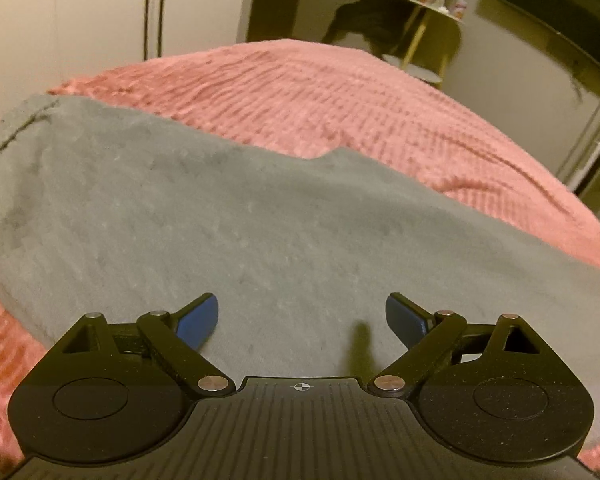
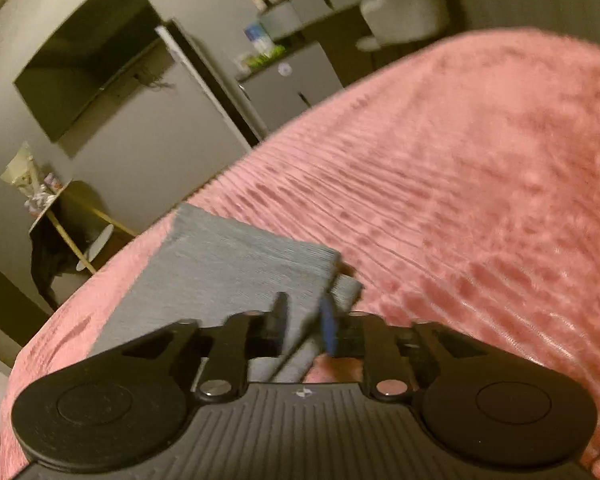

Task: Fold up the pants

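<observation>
Grey pants [image 1: 220, 208] lie spread on a pink ribbed bedspread [image 1: 340, 92]. My left gripper [image 1: 302, 308] hovers low over the grey cloth, its blue-padded jaws wide apart with nothing between them. In the right wrist view, a folded grey pant leg [image 2: 228, 264] with a ribbed cuff end lies on the bedspread [image 2: 480, 200]. A second layer pokes out beneath its right corner. My right gripper [image 2: 304, 316] sits at the near edge of that leg. Its jaws stand a narrow gap apart, and the cloth's edge runs through the gap without being visibly pinched. The picture is motion-blurred.
Beyond the bed's far edge stand a small round side table [image 1: 432, 8] with a dark garment [image 1: 364, 12] draped on it, a wall-mounted TV [image 2: 88, 52], a tall white appliance [image 2: 204, 92] and a cluttered counter [image 2: 300, 8]. Pink bedspread extends to the right of the pants.
</observation>
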